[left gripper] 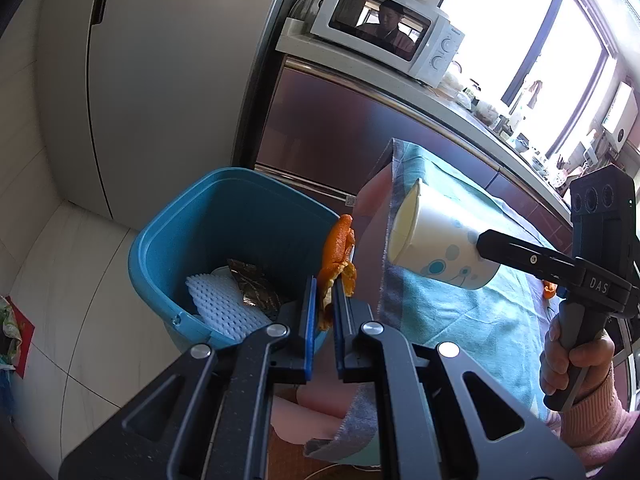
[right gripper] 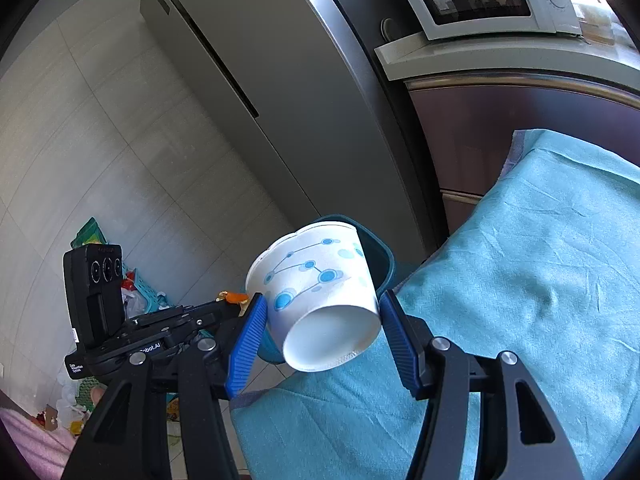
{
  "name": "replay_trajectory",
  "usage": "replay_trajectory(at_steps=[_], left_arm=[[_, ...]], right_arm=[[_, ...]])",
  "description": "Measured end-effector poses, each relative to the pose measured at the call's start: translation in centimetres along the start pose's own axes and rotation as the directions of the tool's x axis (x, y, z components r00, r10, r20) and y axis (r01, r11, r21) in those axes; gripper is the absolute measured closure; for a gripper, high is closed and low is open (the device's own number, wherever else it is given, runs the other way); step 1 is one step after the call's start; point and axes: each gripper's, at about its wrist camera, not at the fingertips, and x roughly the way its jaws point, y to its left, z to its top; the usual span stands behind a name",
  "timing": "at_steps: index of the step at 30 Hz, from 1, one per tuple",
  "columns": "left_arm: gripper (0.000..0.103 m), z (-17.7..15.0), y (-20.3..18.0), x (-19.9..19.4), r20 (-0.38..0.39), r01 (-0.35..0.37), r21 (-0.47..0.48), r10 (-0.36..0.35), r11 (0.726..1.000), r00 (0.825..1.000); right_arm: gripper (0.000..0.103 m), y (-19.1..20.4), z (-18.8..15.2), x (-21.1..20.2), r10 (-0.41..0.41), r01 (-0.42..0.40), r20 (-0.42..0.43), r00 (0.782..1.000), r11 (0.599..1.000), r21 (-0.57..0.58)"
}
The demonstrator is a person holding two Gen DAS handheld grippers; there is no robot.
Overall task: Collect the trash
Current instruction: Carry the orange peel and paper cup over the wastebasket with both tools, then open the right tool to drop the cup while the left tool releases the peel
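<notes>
Two claws: left (left gripper: 325, 312) nips peel (left gripper: 338, 256) (handle (left gripper: 598, 287) reads "DAS").

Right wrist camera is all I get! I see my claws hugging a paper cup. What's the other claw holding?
Observer: The left gripper is shut on a piece of orange peel, right beside the blue bin.
Operator: Is there stuff in the bin already?
Observer: Yes. A white foam net and a dark wrapper lie at the bottom.
Operator: Is my cup over the bin?
Observer: Not quite. The paper cup lies sideways in the right gripper, mouth toward the bin, still above the teal cloth at the table edge.
Operator: Any more trash on the table?
Observer: A small orange scrap peeks out behind the right gripper.
</notes>
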Motion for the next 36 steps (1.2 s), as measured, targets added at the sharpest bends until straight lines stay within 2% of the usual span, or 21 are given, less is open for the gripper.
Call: replay_trajectory(at_steps=[32, 36], left_arm=[[0.095, 0.0, 2.6, 2.6, -0.036, -0.063, -0.090, 0.060, 0.994, 0.998], [0.095, -0.1, 2.9, 2.7, -0.040, -0.066, -0.098, 0.062, 0.993, 0.997]], right_arm=[[0.047, 1.3, 1.3, 4.6, -0.051, 0.048, -0.086, 0.995, 0.998, -0.032], [0.051, 1.5, 1.4, 5.1, -0.054, 0.050, -0.094, 0.994, 0.998, -0.038]])
